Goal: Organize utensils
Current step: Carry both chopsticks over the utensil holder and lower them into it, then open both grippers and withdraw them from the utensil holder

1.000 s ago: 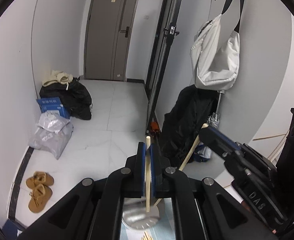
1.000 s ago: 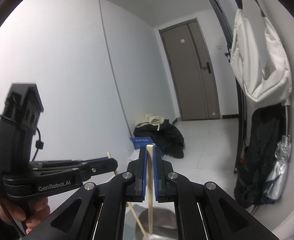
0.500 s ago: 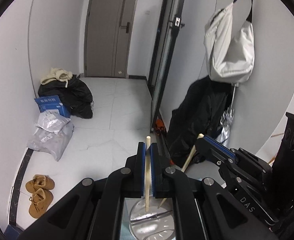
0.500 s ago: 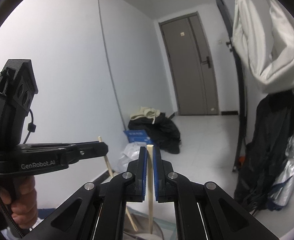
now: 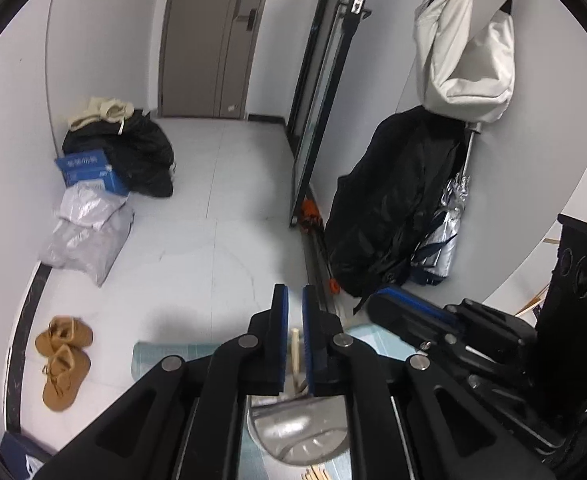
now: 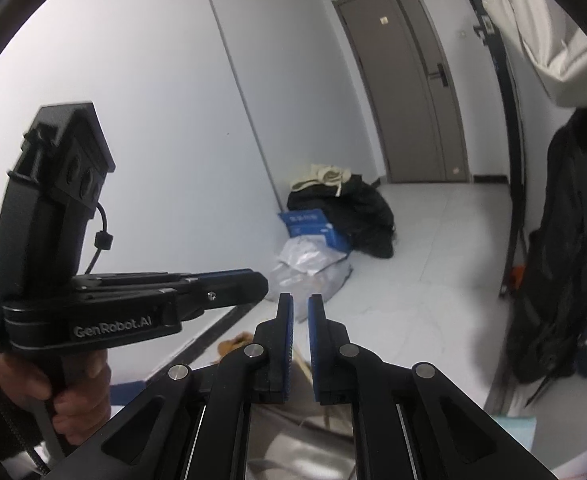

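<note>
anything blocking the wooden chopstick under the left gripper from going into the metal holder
Nothing visible does: the pale wooden chopstick runs down from between the left gripper's parted jaws straight into the round shiny metal holder.

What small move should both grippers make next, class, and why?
Probably lift both straight up and clear. The left gripper and right gripper have just eased their jaws apart, and each chopstick stands loose below them, its lower end in the metal holder, so nothing is left to hold.
</note>
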A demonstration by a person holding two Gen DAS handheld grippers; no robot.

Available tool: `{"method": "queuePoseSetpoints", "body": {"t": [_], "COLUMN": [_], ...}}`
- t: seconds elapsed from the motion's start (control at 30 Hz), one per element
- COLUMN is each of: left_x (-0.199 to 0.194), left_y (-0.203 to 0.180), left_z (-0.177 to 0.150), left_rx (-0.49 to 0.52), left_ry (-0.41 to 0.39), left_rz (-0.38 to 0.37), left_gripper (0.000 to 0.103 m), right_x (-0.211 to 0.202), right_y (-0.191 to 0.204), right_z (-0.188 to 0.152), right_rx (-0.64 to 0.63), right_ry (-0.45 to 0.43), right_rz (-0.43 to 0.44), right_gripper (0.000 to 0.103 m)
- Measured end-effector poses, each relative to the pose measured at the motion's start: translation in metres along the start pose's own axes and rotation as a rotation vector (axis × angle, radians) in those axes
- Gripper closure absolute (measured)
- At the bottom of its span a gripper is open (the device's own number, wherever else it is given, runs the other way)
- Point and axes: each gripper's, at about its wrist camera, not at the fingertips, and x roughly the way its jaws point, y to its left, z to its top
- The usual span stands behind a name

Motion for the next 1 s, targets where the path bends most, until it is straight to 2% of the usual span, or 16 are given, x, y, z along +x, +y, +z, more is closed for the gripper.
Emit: {"method": "queuePoseSetpoints", "body": {"t": [0.1, 0.17, 0.23, 0.27, 0.37, 0.5, 0.67, 0.83, 1.0], "left_x": [-0.008, -0.017, -0.026, -0.031, -0.042, -0.057, -0.083, -0.099, -0.111], "left_y": [0.003, 0.005, 0.006, 0.005, 0.001, -0.009, -0.023, -0.033, -0.037], "left_z": [-0.007, -0.012, -0.016, -0.019, -0.027, -0.039, -0.055, -0.071, -0.094], "left_rx": [-0.012, -0.023, -0.037, -0.043, -0.049, -0.047, -0.038, -0.035, -0.067], "left_ry": [-0.012, -0.033, -0.056, -0.068, -0.09, -0.126, -0.206, -0.236, -0.281], "left_rz": [0.039, 0.074, 0.085, 0.098, 0.129, 0.167, 0.216, 0.225, 0.23], "left_gripper": [0.084, 0.065, 0.057, 0.053, 0.045, 0.04, 0.021, 0.019, 0.01], "right_x": [-0.006, -0.016, -0.026, -0.032, -0.046, -0.066, -0.097, -0.12, -0.139], "right_y": [0.0, -0.001, -0.002, -0.003, -0.002, 0.004, 0.018, 0.035, 0.046], "right_z": [-0.002, -0.004, -0.006, -0.007, -0.008, -0.011, -0.018, -0.035, -0.056], "right_rx": [0.013, 0.03, 0.054, 0.065, 0.09, 0.109, 0.1, 0.1, 0.09], "right_ry": [0.015, 0.008, -0.003, -0.01, -0.014, -0.031, -0.083, -0.105, -0.125], "right_rz": [-0.016, -0.029, -0.046, -0.053, -0.062, -0.093, -0.119, -0.122, -0.144], "right_gripper": [0.094, 0.087, 0.075, 0.074, 0.073, 0.061, 0.047, 0.043, 0.034]}}
